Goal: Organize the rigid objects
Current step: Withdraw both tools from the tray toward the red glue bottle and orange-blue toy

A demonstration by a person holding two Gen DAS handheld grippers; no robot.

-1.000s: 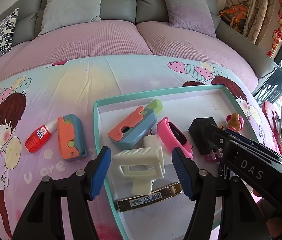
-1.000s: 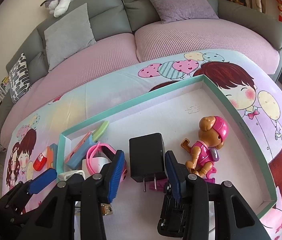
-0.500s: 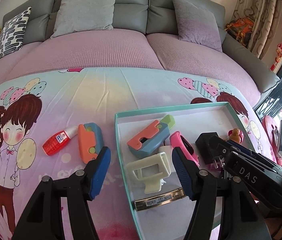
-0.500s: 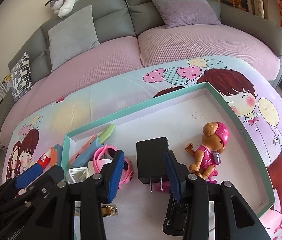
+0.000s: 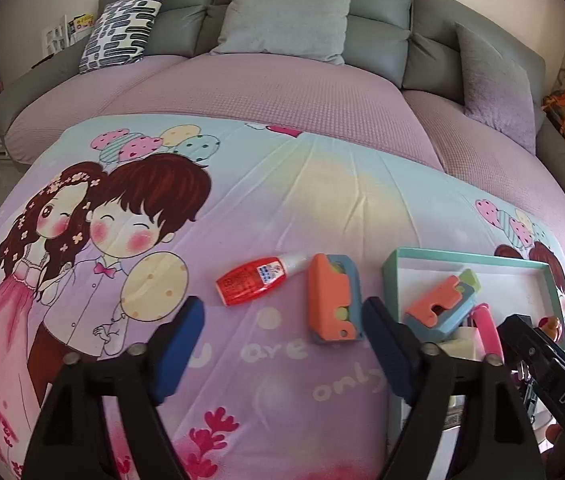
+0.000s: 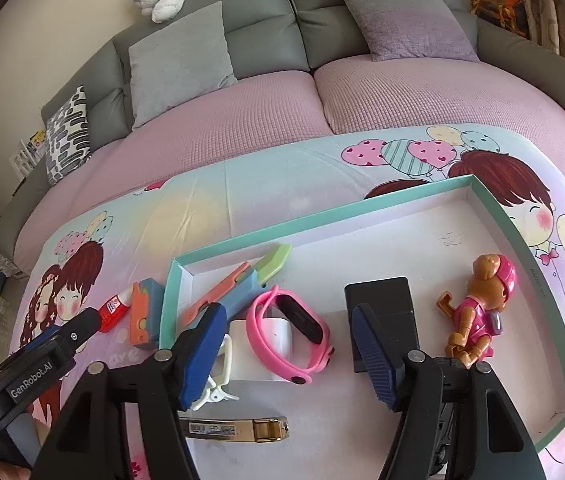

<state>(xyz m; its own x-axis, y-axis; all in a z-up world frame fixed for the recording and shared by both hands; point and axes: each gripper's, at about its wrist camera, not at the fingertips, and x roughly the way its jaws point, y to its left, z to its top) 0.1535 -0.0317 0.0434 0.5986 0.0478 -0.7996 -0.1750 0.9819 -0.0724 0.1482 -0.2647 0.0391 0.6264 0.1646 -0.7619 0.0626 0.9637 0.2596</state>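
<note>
Daylit room: grey sofa (image 5: 382, 8) with cushions (image 5: 286, 16) behind a pink-covered seat (image 5: 266, 92).

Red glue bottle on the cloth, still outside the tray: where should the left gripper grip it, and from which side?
Probably across the red body of the glue bottle, from above. It lies flat on the cloth, cap toward the orange-blue toy, long sides clear. The open left gripper is empty.

Glossy plastic glue bottle (image 5: 257, 279) on smooth printed cloth (image 5: 282, 200); shiny metal clip (image 6: 234, 429) in matt tray (image 6: 522, 240).
</note>
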